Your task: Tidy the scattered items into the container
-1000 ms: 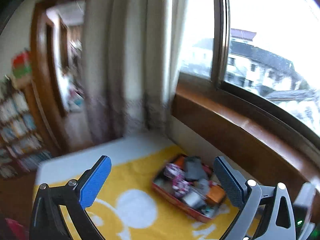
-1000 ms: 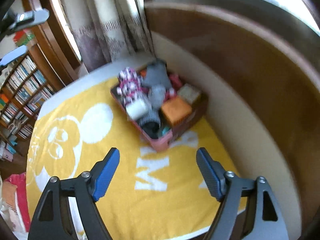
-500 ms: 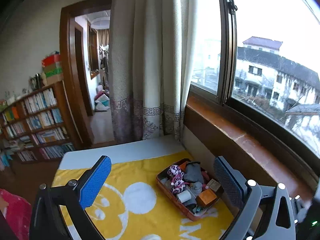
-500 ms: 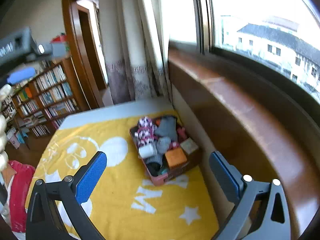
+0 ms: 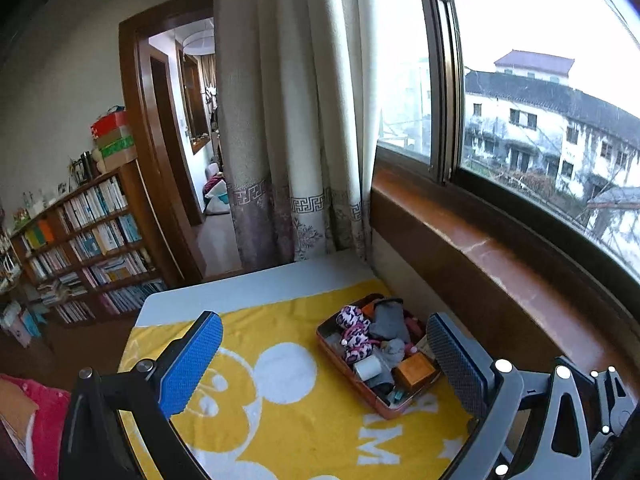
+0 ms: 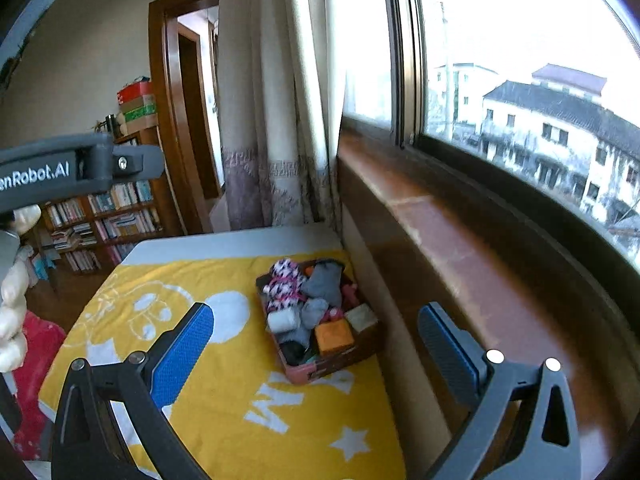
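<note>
Both grippers had pulled back and up from the bed since a second earlier: the container (image 5: 382,394), which had filled the middle of the right wrist view, now sat smaller and farther off in both views, on the yellow blanket (image 5: 288,420) against the wall under the window sill (image 6: 460,248). Right gripper (image 6: 316,344) stood spread wide, wider than a second before, with nothing between the pads. Left gripper (image 5: 324,364) was likewise spread and empty. The container was heaped: spotted soft toy (image 6: 282,284), grey cloth (image 6: 326,280), orange block (image 6: 333,336), white roll (image 6: 283,320) all inside. No loose item showed on the visible blanket. Judgement: the last item appeared placed and released, the task at or near its end; the near edge of the bed lay hidden behind the grippers, so a leftover there could not be excluded.
</note>
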### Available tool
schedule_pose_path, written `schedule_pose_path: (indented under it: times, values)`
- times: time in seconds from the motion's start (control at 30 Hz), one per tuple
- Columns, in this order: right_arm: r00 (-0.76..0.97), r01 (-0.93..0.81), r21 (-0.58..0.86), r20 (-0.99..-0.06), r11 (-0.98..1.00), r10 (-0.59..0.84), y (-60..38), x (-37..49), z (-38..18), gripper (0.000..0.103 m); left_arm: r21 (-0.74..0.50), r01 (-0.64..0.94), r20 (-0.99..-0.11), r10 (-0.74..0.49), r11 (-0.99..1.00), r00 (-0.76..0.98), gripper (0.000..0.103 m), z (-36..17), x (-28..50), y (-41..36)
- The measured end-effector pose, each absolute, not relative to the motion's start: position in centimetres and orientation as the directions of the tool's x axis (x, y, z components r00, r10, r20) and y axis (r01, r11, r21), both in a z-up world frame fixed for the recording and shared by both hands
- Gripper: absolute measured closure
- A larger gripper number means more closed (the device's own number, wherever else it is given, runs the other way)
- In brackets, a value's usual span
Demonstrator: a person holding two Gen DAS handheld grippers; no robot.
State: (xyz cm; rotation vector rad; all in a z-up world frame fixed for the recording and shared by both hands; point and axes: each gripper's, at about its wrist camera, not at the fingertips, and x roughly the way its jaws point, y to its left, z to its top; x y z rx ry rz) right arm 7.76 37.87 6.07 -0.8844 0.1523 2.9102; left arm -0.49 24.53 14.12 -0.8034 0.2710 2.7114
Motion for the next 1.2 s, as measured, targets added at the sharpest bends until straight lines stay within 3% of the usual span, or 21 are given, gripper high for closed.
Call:
schedule_pose_path:
  times: [0.43,1.2]
  values:
    - [-0.776,-0.149,0.054,-0.625,-0.987,0.083,38.6,6.3,3.4,0.000,0.055,-0.457,-0.638,0.321,-0.888,-0.700,0.000,11.4,-2.8,27.3]
    - [-0.649,-0.186,0.048,-0.756,-0.981,0.086,39.1,0.5,-2.1,0.000,0.030,-0.540,-0.736,0.347,-0.841,-0.581,0.000,5.7,-9.5,29.1]
